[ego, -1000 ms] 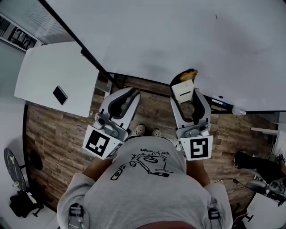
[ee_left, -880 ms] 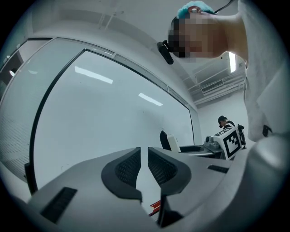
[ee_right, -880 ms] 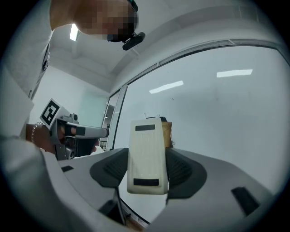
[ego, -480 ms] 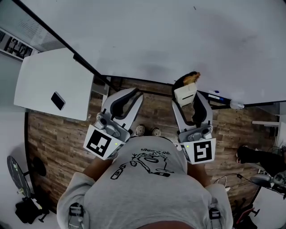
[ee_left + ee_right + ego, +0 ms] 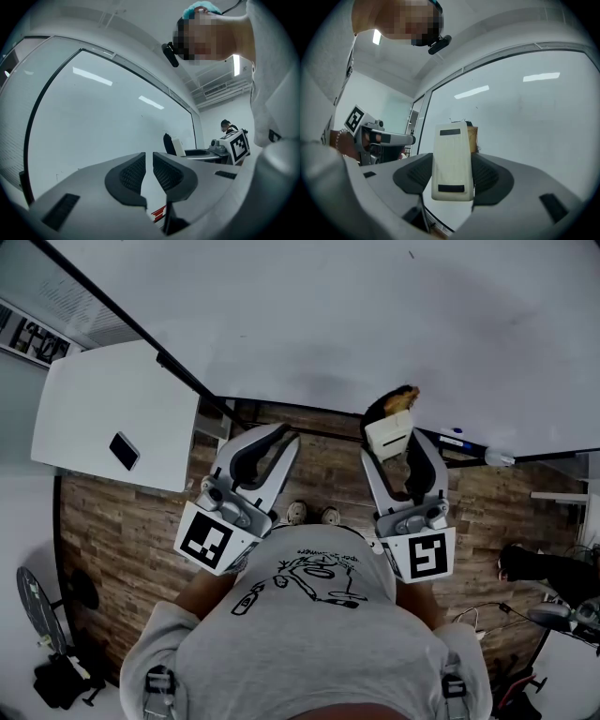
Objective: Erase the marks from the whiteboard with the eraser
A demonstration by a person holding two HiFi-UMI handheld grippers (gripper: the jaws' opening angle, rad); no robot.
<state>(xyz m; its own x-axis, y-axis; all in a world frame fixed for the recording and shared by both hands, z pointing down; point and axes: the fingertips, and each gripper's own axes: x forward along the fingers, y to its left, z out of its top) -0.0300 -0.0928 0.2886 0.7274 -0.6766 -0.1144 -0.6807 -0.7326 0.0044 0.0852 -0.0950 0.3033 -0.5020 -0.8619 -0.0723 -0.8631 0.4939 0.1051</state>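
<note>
The whiteboard [image 5: 375, 315] fills the top of the head view, with a tiny dark mark [image 5: 410, 254] near its upper edge. My right gripper [image 5: 392, 441] is shut on the white eraser [image 5: 388, 432], whose brown felt [image 5: 401, 397] points at the board's lower edge. In the right gripper view the eraser [image 5: 451, 161] stands upright between the jaws, in front of the whiteboard [image 5: 525, 122], where faint small marks [image 5: 461, 120] show. My left gripper [image 5: 284, 435] is lower and to the left, shut with nothing in it. In its own view the left gripper [image 5: 149, 159] faces the whiteboard [image 5: 108, 122].
A white table [image 5: 103, 418] with a dark phone [image 5: 124, 451] stands at the left, against the board's frame. A marker [image 5: 455, 441] lies on the board's ledge at the right. Wooden floor [image 5: 122, 540] lies below. Another person [image 5: 544, 568] is at the far right.
The head view has shifted slightly, and the right gripper with the eraser sits a little higher than a second ago. The left gripper has barely moved.
</note>
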